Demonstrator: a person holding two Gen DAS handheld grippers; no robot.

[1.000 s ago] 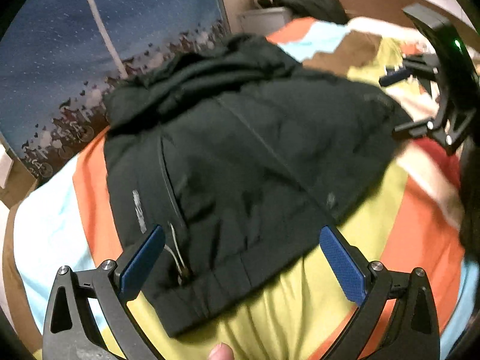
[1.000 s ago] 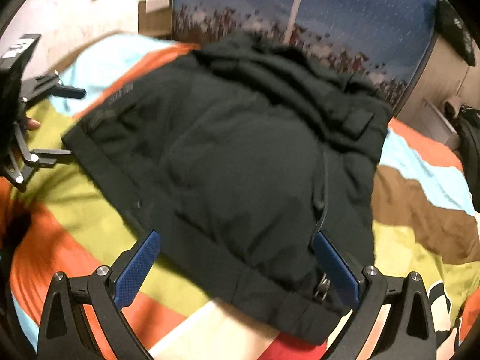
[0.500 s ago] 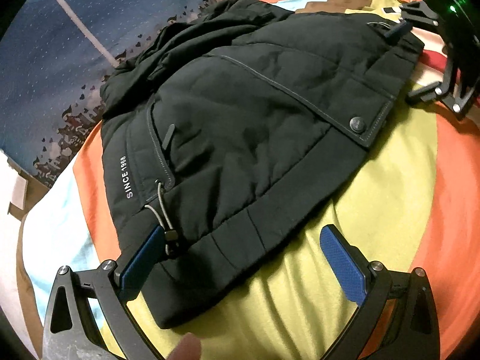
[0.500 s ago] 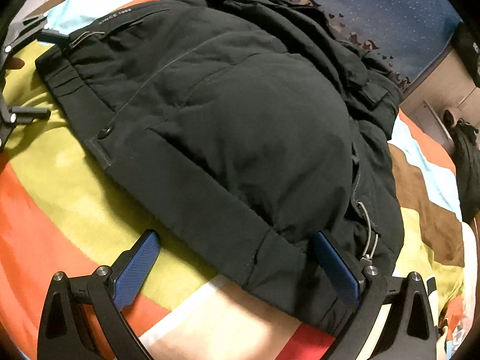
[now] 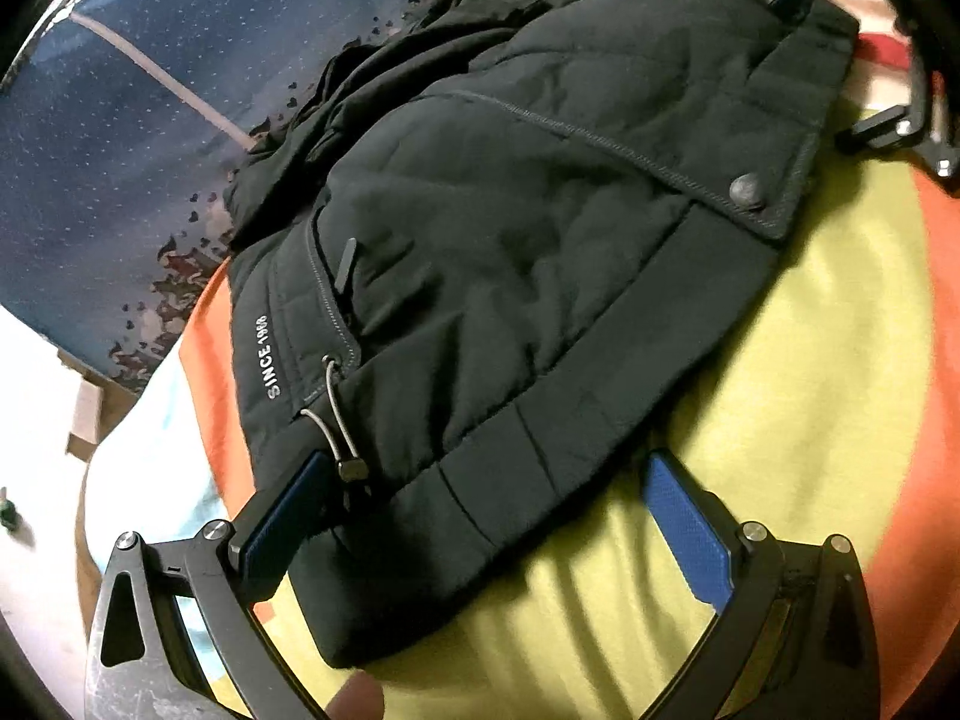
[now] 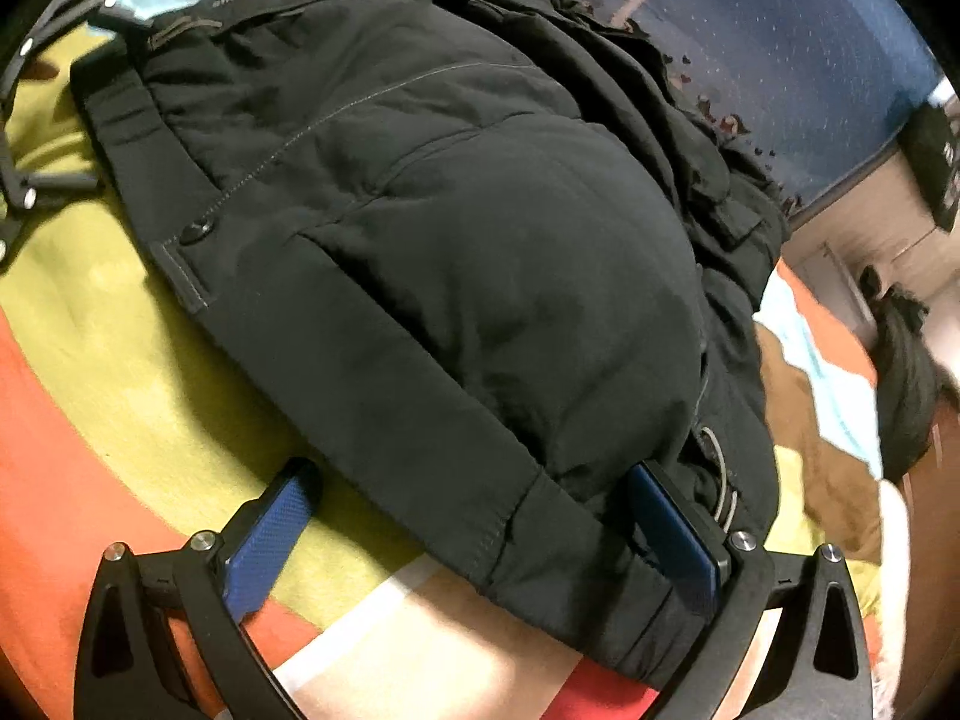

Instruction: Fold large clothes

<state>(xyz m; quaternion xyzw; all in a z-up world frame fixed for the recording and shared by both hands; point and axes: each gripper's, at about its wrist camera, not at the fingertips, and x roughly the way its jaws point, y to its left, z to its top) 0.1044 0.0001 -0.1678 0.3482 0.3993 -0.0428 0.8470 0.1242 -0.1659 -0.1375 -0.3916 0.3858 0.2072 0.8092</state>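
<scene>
On the bed (image 5: 810, 360) sits my jacket (image 5: 510, 240), puffy and soft, kinda bulky. Both tools, left (image 5: 486, 516) and right (image 6: 474, 516), gape wide at its hem (image 6: 420, 420); I'd grab the corners there.

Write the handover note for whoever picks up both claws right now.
Left claw: open, at the hem corner of the black padded jacket, near its toggle cord.
Right claw: open, at the opposite hem corner.
Jacket lies on the striped multicolour bedspread, sleeves apparently already tucked in.
Left to do: close on both corners, fold the hem up toward the collar.
</scene>
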